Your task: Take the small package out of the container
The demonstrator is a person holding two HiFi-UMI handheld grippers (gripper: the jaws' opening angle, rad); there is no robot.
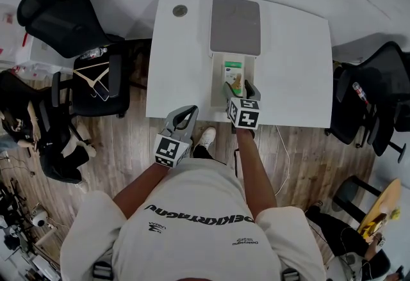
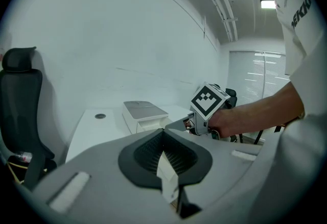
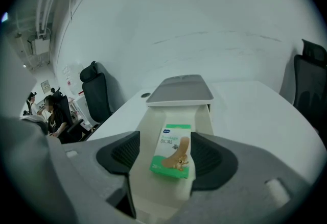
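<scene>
between the spread jaws of the right gripper [image 1: 241, 90]: the small package [image 3: 172, 150], a green and white box, lying flat on the floor of the container [image 1: 218, 78], in its open front part. a pad stands on either side with a gap showing on each, so nothing is pressed and the gripper is released and holds nothing. the tips angle down toward the package, which reads as a line-up for a pinch. the package's long sides face the pads, so that looks the natural grip. whether the tips are inside the container's walls or just over them i cannot tell. just beyond the tips a grey lid [image 1: 236, 25] covers the rear part. the package lies clear of it, so a straight lift should not snag there. the container stands on the white table [image 1: 295, 62], its open end toward the gripper. the left gripper [image 1: 184, 117] hangs well to the left of the right one, off the table's front edge, jaws clenched together with a pale strip at their seam that i cannot identify. it is idle and not bracing the container. judgement: the reach looks done and the grasp not yet made. next is closing on the package. the unbraced container may shift if the package drags on a wall.
</scene>
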